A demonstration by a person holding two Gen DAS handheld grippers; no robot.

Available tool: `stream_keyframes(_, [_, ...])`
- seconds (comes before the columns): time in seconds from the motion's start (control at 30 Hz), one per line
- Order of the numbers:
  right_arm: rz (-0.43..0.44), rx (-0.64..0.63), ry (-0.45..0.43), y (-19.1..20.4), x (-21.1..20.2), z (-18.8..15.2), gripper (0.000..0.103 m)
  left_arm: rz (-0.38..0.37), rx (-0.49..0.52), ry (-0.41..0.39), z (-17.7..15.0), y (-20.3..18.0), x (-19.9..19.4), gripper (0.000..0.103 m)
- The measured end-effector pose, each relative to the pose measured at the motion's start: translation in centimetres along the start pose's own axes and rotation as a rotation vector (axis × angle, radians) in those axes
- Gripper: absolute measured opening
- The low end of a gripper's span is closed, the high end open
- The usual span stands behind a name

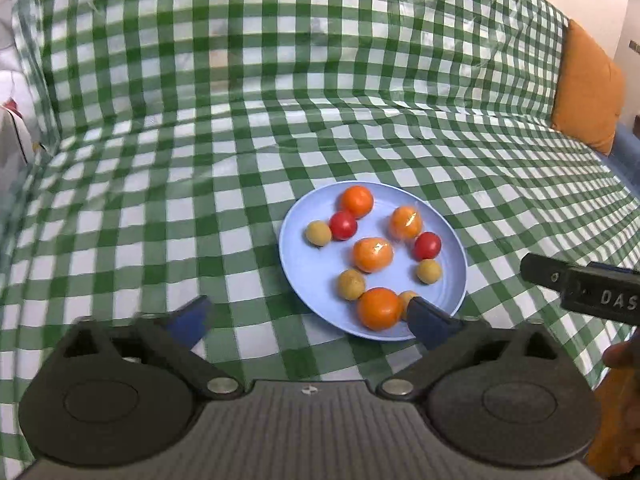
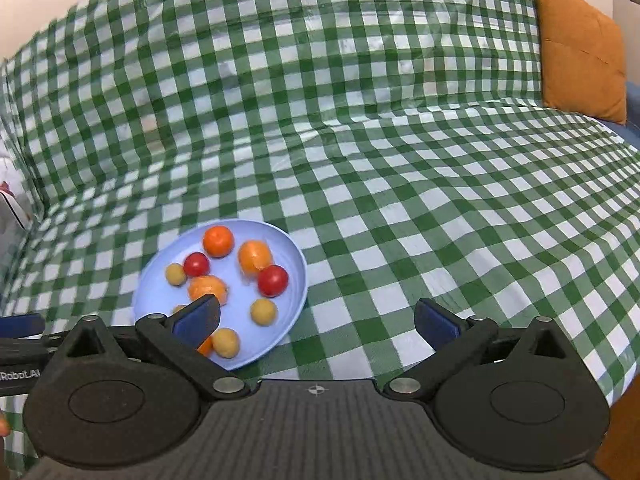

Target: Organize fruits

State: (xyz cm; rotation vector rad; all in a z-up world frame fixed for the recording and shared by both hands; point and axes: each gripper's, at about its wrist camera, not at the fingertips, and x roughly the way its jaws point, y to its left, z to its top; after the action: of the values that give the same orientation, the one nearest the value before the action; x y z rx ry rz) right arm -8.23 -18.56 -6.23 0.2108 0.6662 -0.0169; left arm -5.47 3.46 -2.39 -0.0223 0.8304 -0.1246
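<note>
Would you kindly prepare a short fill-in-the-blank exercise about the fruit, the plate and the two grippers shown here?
1. All the fruit lies on a round plate coloured light ____.
2. The number of red fruits on it is ____.
3. The cloth beneath has green and ____ checks.
4. The left gripper and right gripper both have jaws standing ____, holding nothing.

Missing words: blue; two; white; open
</note>
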Motion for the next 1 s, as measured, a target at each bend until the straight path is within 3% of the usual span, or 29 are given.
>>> stream_keyframes(0.47, [0.017, -0.081, 0.047, 1.8, 3.0, 0.4, 0.102, 0.077, -0.004, 0.051, -0.1, 0.4, 2.4, 0.103])
stream_keyframes(1.0, [0.036, -0.100, 0.058, 1.9, 3.9, 0.4, 0.102, 0.071, -0.044, 0.063, -0.2, 0.4, 3.1, 0.103])
